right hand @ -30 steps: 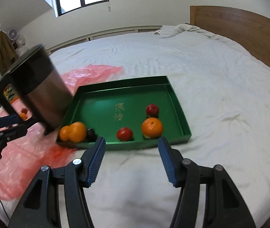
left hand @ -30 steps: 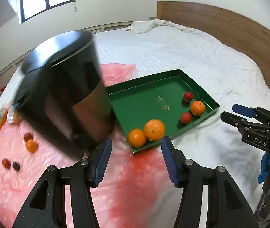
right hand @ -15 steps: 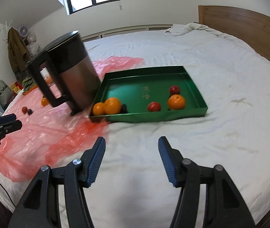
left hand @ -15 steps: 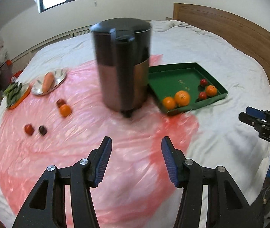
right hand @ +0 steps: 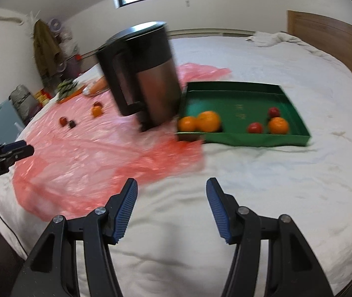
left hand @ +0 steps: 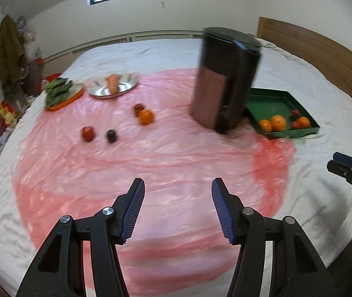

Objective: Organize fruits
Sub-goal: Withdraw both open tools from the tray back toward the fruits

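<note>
A green tray (right hand: 240,101) on the white bed holds several oranges and small red fruits; it also shows in the left wrist view (left hand: 275,106). On the pink plastic sheet (left hand: 151,163) lie an orange (left hand: 146,116), a red fruit (left hand: 87,133), a dark fruit (left hand: 111,136) and another red fruit (left hand: 138,107). My left gripper (left hand: 177,208) is open and empty, held back above the sheet. My right gripper (right hand: 171,206) is open and empty above the white bedding, short of the tray.
A black and steel kettle (left hand: 225,79) stands tilted on the sheet next to the tray's left edge, also in the right wrist view (right hand: 141,74). A metal plate with a carrot (left hand: 113,87) and an orange plate of greens (left hand: 62,91) sit at the far left. A wooden headboard (left hand: 319,49) is on the right.
Both grippers have pulled back from the tray and turned left, so the kettle and tray look farther off. More of the pink sheet and loose fruits are in view. Both stay open.
</note>
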`<state>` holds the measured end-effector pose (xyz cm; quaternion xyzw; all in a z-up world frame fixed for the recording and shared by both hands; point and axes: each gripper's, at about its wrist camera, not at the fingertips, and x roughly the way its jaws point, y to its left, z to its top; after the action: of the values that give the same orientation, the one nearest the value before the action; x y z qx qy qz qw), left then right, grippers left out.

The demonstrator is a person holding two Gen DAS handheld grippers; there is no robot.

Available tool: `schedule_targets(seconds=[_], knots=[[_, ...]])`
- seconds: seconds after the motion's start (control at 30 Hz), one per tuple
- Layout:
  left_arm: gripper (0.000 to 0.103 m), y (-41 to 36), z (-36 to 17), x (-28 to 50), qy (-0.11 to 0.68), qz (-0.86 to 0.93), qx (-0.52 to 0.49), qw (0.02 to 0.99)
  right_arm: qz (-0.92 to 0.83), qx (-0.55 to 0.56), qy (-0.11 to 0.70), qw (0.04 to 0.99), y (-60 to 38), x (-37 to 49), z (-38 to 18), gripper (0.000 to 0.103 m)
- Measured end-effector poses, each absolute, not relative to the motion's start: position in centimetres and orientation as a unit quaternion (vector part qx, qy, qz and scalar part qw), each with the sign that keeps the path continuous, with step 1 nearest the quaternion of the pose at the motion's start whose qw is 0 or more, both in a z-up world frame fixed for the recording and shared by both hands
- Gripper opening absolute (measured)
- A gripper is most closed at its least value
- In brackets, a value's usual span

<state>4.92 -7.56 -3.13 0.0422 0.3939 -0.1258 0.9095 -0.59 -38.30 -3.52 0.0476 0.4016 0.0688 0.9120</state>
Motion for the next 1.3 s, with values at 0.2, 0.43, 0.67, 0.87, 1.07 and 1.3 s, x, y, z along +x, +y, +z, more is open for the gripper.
schedule_targets(seconds=[0.2,0.43,0.67,0.87,1.07,1.3], knots=[[0.051,-3.0,-4.8,4.4,0.407,-0.087,0.015,0.909,0.121,0.031,0.415,0.901,-32.1,0.1,-4.1,0.08],[0.051,1.6,-5.1,5.0,0.408,-0.04,-0.006,0.912,0.192,-0.002,0.411,0.891,-23.6,2.1,-3.3,0.08],[0.051,4.8,-4.3,4.9,0.397,-0.009,-0.019,0.918,0.229,-0.018,0.392,0.891,-17.6,4.4,-1.6,0.081],[0.053,6.8,-3.8,4.5,0.39,0.005,-0.03,0.92,0.247,-0.026,0.371,0.895,-14.5,5.8,0.1,0.081],[0.054,7.4,-4.2,4.4,0.398,0.008,-0.029,0.917,0.257,-0.022,0.383,0.887,-13.5,6.0,-1.6,0.09],[0.054,7.4,-5.4,5.2,0.415,0.015,-0.018,0.909,0.266,-0.02,0.4,0.877,-12.6,7.4,-4.0,0.09]])
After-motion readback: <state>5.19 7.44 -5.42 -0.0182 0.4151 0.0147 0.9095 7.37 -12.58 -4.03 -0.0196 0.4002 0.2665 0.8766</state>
